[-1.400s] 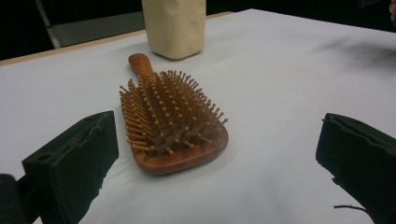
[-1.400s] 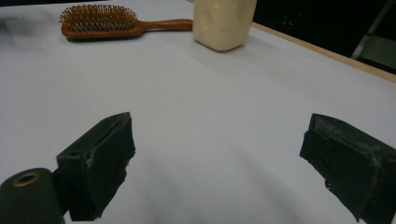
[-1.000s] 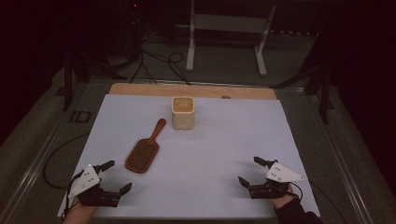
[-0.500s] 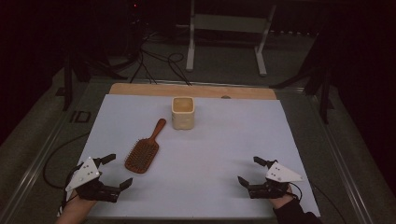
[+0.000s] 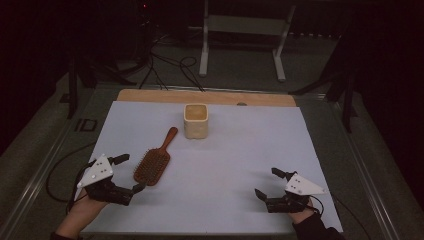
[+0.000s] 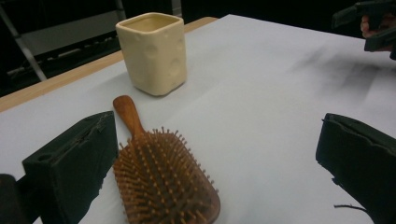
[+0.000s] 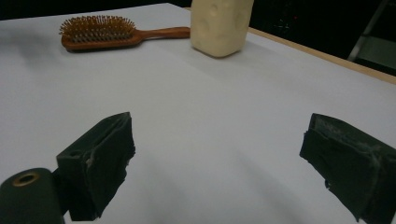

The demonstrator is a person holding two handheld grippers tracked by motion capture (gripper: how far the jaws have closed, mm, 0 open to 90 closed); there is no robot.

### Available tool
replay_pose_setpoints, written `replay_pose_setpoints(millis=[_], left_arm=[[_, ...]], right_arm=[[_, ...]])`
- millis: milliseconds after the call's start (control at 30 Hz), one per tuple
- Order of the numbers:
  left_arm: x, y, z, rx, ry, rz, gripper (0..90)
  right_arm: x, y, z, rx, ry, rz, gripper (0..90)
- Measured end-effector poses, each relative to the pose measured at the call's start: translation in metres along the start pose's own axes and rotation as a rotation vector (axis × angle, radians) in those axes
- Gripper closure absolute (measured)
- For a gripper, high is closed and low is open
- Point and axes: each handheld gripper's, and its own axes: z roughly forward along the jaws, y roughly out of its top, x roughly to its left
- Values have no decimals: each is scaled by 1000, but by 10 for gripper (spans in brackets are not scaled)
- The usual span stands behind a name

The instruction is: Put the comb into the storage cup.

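Your left gripper, jaws spread, flanks the hairbrush at its 3 o'clock, apparently for pickup; right gripper idles agape.

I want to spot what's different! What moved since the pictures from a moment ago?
The left claw moved forward and inward to the hairbrush, and its open jaws now stand on either side of the brush's head. It has not closed on it. The brush, the cream cup and the right claw, also open, stayed where they were.
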Motion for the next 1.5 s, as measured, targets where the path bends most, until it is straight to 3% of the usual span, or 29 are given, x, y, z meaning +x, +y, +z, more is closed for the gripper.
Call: replay_pose_setpoints(millis=[100,267,333,400,600,1033,1067,1267,1400,1500], left_arm=[[4,8,5,14,5,4,1],[11,17,13,30,1,-21,1],[14,23,20,67,-18,-27,1],[15,26,25,70,-14,-31,2],[21,35,38,92,-3,-18,3],[43,44,64,77,24,-28,154],[45,44,67,81,9,-34,158],[49,47,86,115,12,12,271],[54,48,99,157,12,6,343],[57,49,108,190,34,4,420]], right_arm=[[0,0,0,-1,0,2,83],[0,0,0,1,2,-3,83],[0,0,1,2,6,6,83],[0,0,0,3,4,-2,83],[0,0,0,1,4,-1,84],[0,-1,0,1,11,8,84],[0,-1,1,1,11,6,84],[0,-1,1,3,13,6,84],[0,-1,1,1,15,7,84],[0,-1,1,1,15,3,84]])
